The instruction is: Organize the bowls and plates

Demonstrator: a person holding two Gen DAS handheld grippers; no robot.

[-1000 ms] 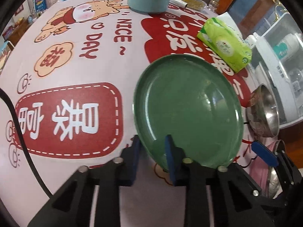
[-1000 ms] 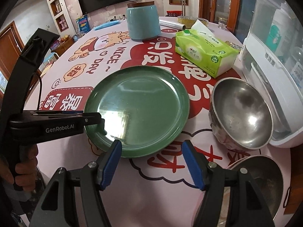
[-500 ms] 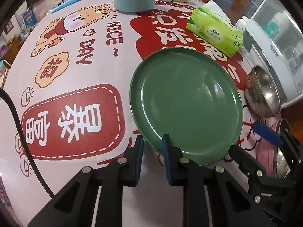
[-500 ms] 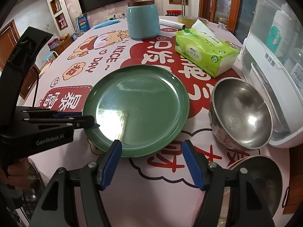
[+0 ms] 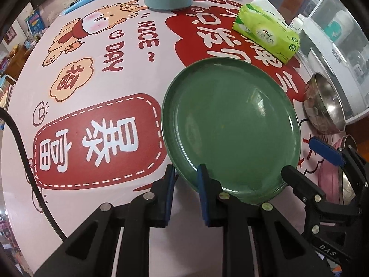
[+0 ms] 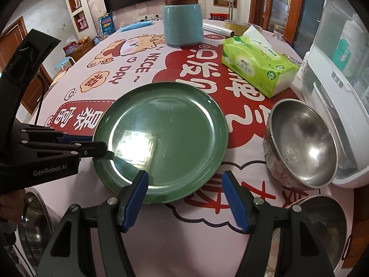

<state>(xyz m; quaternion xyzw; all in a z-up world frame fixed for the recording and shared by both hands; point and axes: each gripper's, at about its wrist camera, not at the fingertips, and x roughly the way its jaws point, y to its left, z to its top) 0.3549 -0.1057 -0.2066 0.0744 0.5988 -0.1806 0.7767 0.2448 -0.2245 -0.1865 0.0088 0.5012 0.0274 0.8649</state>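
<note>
Left tool (image 5: 185, 180) clamped on green plate (image 5: 230, 124) rim; right tool (image 6: 184, 191) apart; plate glossy, round, shallow.

1. We see a round green plate (image 6: 165, 138), glossy and shallow with a low raised rim, with nothing on it. It lies on the printed cloth of the counter (image 6: 129, 73), near its front edge, partly over the red lettering.
2. We find a steel bowl (image 6: 302, 143) well to the right of the plate and apart from it, tipped so its opening faces up and toward us; its inside is dull and spotted.
3. We make out another steel bowl (image 6: 322, 217) at the lower right, in front of the tipped one; only part of it shows.
4. At the lower left we see a further steel vessel (image 6: 34, 217), mostly hidden.
</note>
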